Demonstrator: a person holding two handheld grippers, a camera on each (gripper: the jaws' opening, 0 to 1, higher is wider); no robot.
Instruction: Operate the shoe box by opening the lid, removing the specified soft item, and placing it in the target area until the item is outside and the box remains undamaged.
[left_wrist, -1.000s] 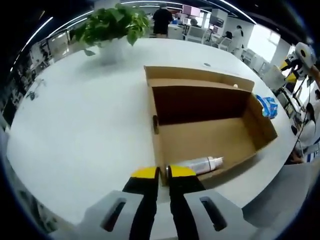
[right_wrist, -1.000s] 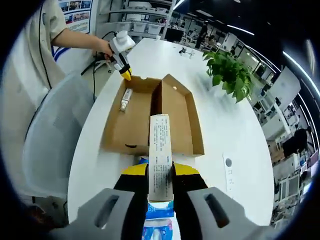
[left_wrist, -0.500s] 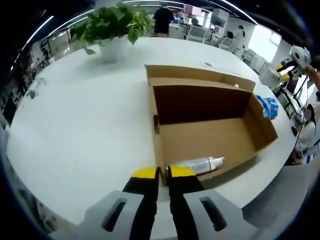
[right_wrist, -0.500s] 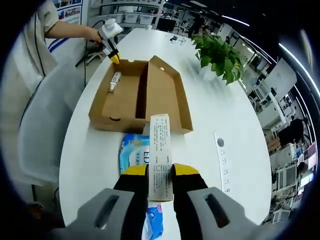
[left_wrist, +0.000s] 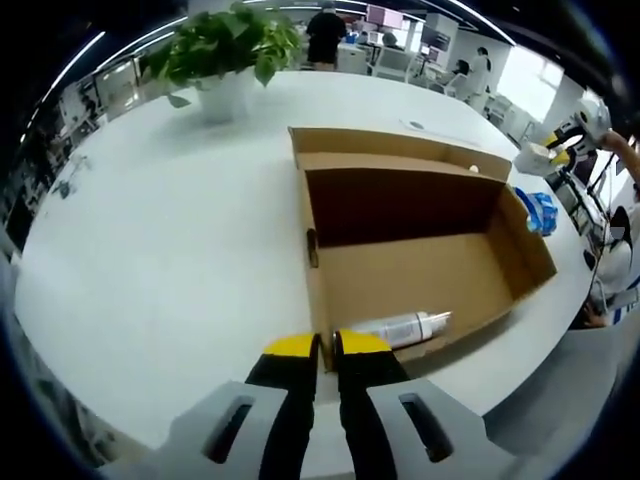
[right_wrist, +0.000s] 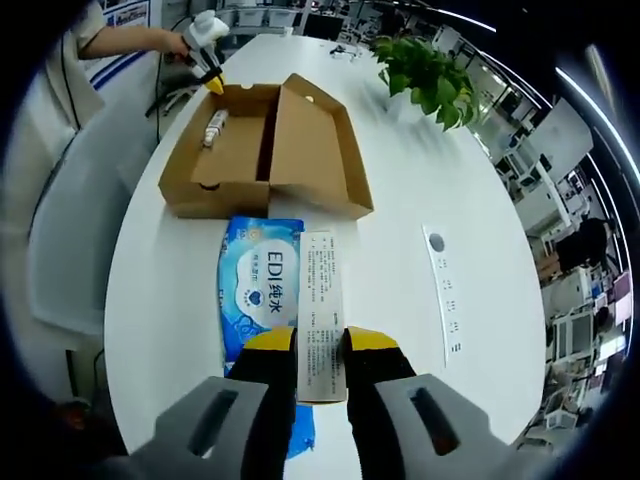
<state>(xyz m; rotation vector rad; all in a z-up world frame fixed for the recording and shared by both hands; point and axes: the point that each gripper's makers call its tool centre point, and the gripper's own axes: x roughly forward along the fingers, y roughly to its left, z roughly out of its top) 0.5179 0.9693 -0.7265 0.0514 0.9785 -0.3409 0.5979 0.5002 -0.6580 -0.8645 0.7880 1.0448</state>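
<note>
Both grippers, left gripper (left_wrist: 326, 347) and right gripper (right_wrist: 321, 340), share one build: black jaws capped with yellow tips, rising from pale grey moulded housings with a dark slotted opening on each side; the person (right_wrist: 70, 40) wears a cream short-sleeved top.

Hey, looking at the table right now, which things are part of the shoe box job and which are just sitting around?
Part of the job:
shoe box, lid open
blue wipes pack, lying on the table outside the box
right gripper, shut on the pack's white label flap
left gripper, closed on the box wall

Just lying about:
white tube inside the box
potted plant
</note>
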